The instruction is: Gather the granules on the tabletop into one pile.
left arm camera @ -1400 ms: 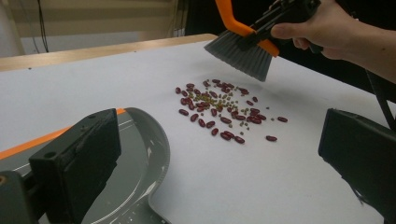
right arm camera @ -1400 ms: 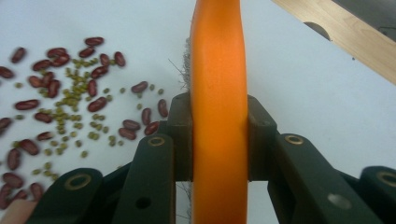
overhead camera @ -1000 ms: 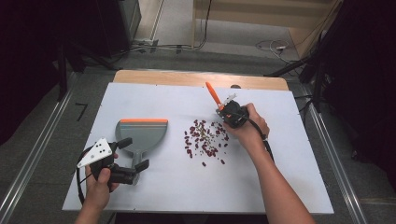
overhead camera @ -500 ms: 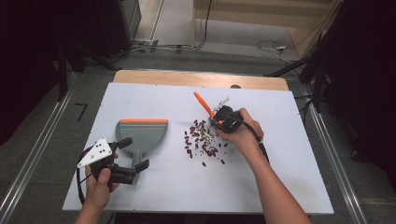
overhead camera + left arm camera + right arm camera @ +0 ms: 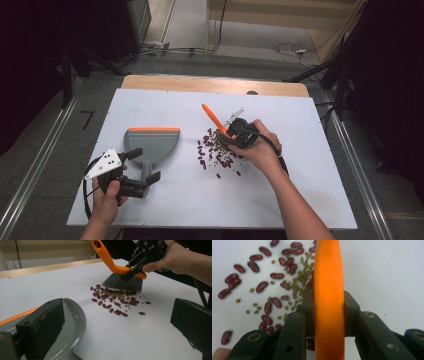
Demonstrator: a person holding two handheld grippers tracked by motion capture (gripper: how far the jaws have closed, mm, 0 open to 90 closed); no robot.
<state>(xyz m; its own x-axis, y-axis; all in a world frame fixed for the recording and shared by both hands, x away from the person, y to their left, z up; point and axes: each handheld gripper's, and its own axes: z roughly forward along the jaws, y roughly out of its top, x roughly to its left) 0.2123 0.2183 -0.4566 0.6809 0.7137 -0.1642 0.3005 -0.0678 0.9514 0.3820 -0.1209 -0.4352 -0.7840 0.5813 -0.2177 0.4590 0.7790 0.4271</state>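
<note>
My right tongs (image 5: pixel 231 134) pinch the orange brush (image 5: pixel 123 277) behind the beans (image 5: pixel 217 154); left tongs (image 5: pixel 145 165) stand spread around the dustpan (image 5: pixel 151 144) handle, steadying it.

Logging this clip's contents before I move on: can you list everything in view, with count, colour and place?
Table: one, white top with a wooden far edge, centre of the high view.
Dustpan: one, grey with an orange lip, left half of the table, handle between the left gripper's jaws.
Brush: one, orange handle, grey bristles, over the far edge of the bean pile.
Red beans: many, dark red, scattered mid-table.
Green beans: many, small, green, mixed among the red ones.
Cables: several, on the floor beyond the table.
Left gripper: one, black, near left; whether it grips, I cannot tell.
Right gripper: one, black, shut on the brush.
</note>
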